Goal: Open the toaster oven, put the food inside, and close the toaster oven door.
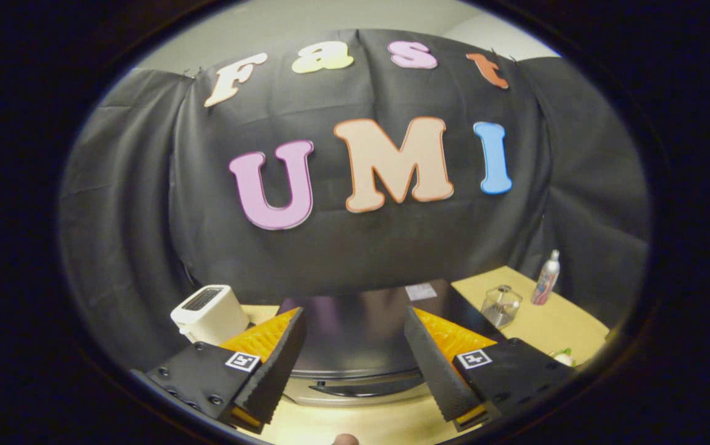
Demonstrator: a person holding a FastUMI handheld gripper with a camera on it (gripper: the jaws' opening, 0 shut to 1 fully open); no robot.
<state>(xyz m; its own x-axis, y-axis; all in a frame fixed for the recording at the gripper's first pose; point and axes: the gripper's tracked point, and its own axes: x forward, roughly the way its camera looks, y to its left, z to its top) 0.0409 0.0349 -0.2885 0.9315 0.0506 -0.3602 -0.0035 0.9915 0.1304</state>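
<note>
The claw (pixel 355 355) hangs apart and empty above the oven (pixel 355 337), whose door is shut. Lower squarely to the handle (pixel 367 384) at the oven's front, then pinch.

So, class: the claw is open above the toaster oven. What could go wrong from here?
1. The claw hangs open above the toaster oven, its door handle low between the fingers; coming down badly could miss it.
2. The white toaster beside the left finger could get knocked.
</note>
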